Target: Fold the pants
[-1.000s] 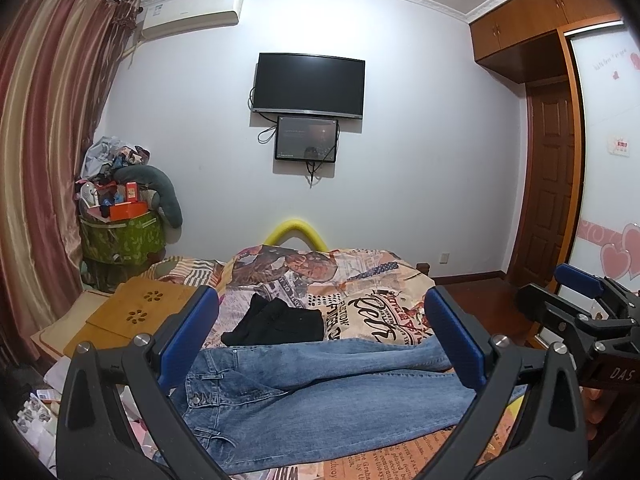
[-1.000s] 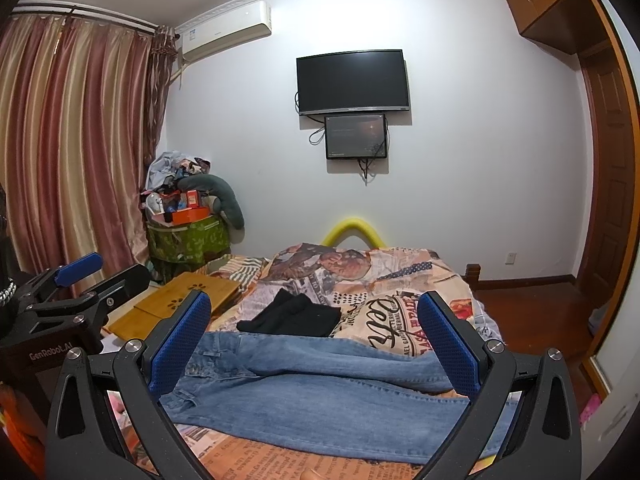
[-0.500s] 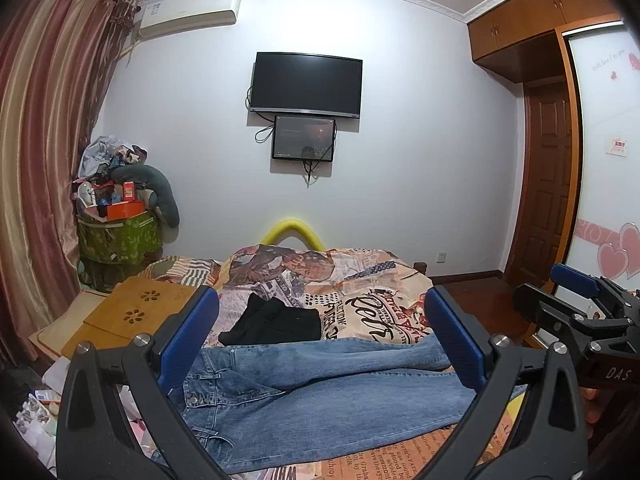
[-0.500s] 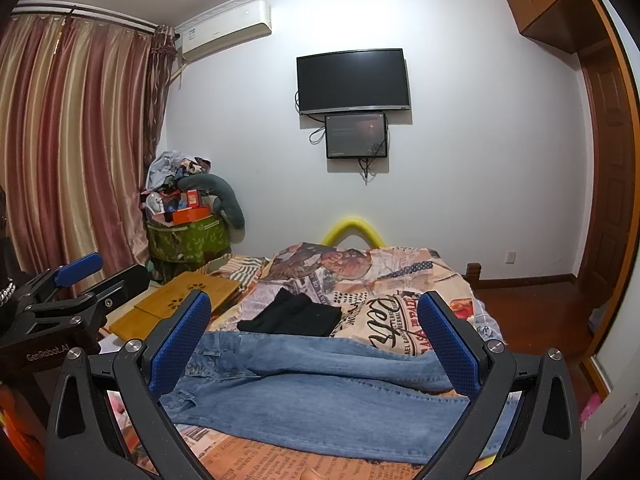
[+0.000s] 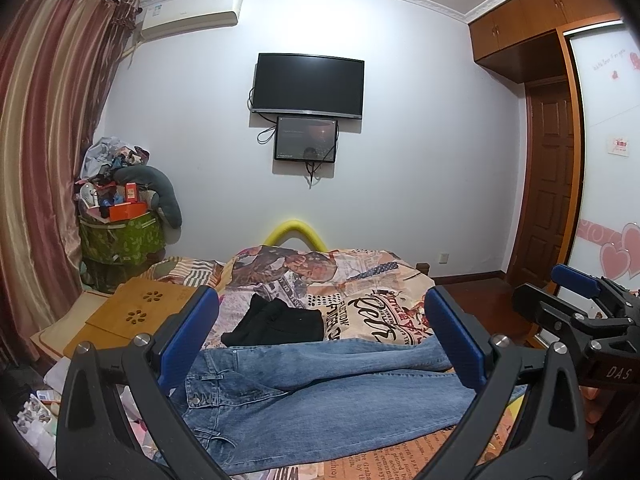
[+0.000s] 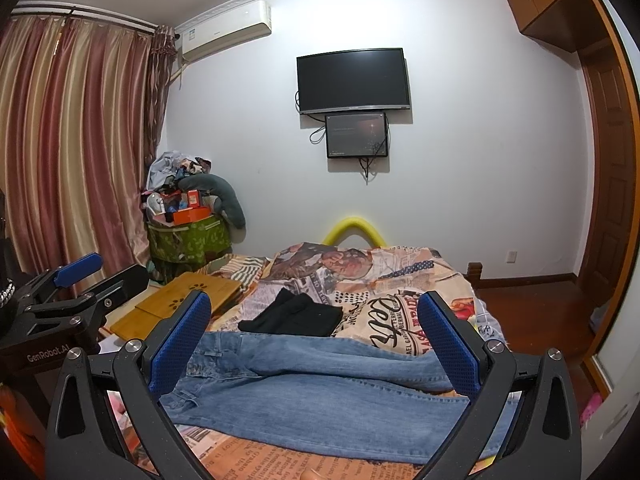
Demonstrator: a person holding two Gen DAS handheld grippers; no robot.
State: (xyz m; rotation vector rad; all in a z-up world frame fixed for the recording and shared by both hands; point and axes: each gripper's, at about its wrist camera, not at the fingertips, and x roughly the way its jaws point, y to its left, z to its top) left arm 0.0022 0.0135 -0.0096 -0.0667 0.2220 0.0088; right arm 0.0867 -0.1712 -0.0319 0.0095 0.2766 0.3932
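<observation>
Blue jeans (image 5: 320, 396) lie spread sideways across the near end of the bed, waistband to the left, legs to the right; they also show in the right wrist view (image 6: 320, 392). My left gripper (image 5: 320, 340) is open and empty, held above the jeans. My right gripper (image 6: 314, 340) is open and empty, also above the jeans. The right gripper shows at the right edge of the left wrist view (image 5: 576, 312); the left gripper shows at the left edge of the right wrist view (image 6: 72, 292).
A folded black garment (image 5: 276, 322) lies on the patterned bedspread (image 5: 360, 280) behind the jeans. A wooden lap desk (image 5: 132, 312) sits at the bed's left. A green bin piled with clutter (image 5: 120, 236) stands by the curtain. A door (image 5: 548, 188) is at right.
Both grippers have stayed nearly still, open; the left wrist view has shifted only slightly.
</observation>
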